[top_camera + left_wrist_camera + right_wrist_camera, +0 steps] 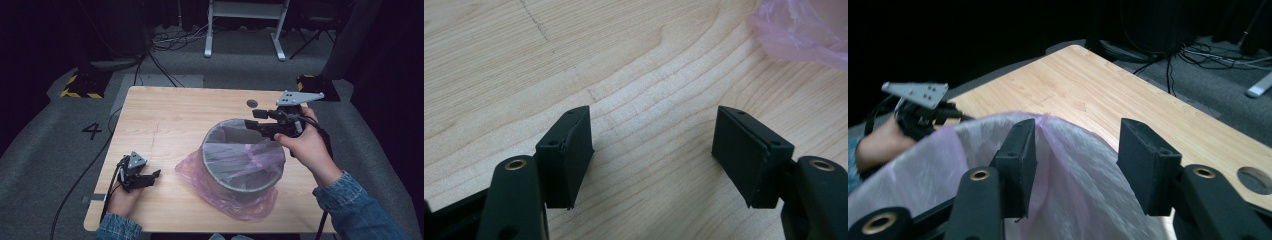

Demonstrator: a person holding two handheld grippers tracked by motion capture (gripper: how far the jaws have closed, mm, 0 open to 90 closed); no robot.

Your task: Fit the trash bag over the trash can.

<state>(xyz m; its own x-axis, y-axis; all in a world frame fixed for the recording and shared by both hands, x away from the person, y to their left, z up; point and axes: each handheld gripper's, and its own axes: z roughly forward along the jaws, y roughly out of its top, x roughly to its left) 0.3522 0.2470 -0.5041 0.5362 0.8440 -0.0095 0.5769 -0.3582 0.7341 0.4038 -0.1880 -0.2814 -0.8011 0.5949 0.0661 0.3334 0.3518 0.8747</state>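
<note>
A grey round bin [215, 134] stands on the wooden table [170, 115], right of centre. A thin pink plastic bag [225, 197] lines it and spills over its rim onto the tabletop. My right gripper [255, 119] hovers at the bin's far rim. In the right gripper view, a raised fold of the bag [1050, 150] stands between my right gripper's [1078, 150] jaws, with a gap left on the right side, so it is open. My left gripper [151, 177] rests near the table's front left, open [654, 145] over bare wood, and the bag's edge [799, 30] lies well beyond it.
A round hole [252, 103] is set in the tabletop behind the bin. Bare wood [165, 125] stretches across the left and far half of the table. Cables [165, 45] and a white frame's legs [245, 30] lie on the grey floor beyond.
</note>
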